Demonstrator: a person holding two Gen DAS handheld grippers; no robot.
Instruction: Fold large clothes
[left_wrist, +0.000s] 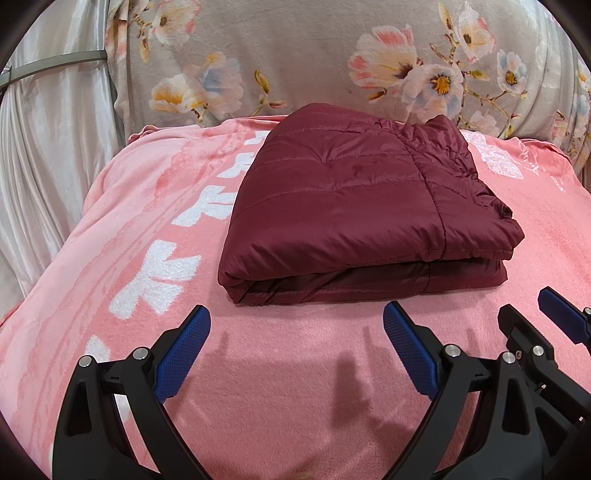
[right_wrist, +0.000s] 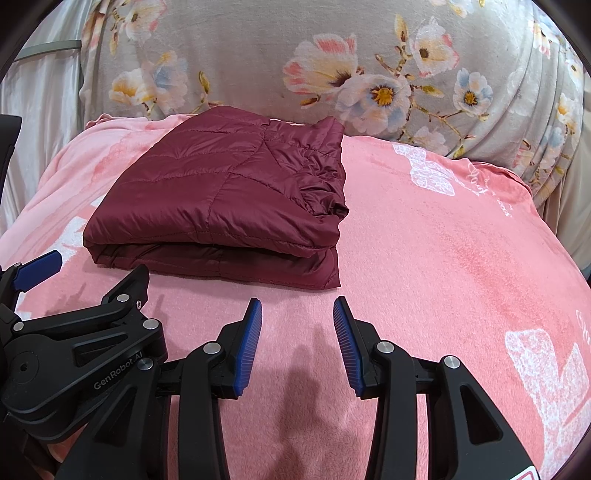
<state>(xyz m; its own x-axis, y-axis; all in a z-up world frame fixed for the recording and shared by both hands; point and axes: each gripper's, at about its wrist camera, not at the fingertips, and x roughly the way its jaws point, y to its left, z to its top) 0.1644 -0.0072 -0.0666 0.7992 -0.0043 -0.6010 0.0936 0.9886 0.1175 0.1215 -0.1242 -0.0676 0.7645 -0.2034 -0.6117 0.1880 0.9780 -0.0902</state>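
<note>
A dark red quilted jacket (left_wrist: 354, 206) lies folded into a thick rectangle on a pink blanket (left_wrist: 258, 369); it also shows in the right wrist view (right_wrist: 221, 206). My left gripper (left_wrist: 297, 321) is open and empty, just in front of the jacket's near edge, above the blanket. My right gripper (right_wrist: 297, 314) is open and empty, in front of the jacket's near right corner. The right gripper's fingers (left_wrist: 561, 317) show at the right edge of the left wrist view. The left gripper's body (right_wrist: 74, 332) shows at the lower left of the right wrist view.
A grey floral blanket (left_wrist: 295, 55) rises behind the pink one. A shiny white curtain (left_wrist: 48, 147) hangs at the left. The pink blanket (right_wrist: 443, 258) stretches wide to the right of the jacket.
</note>
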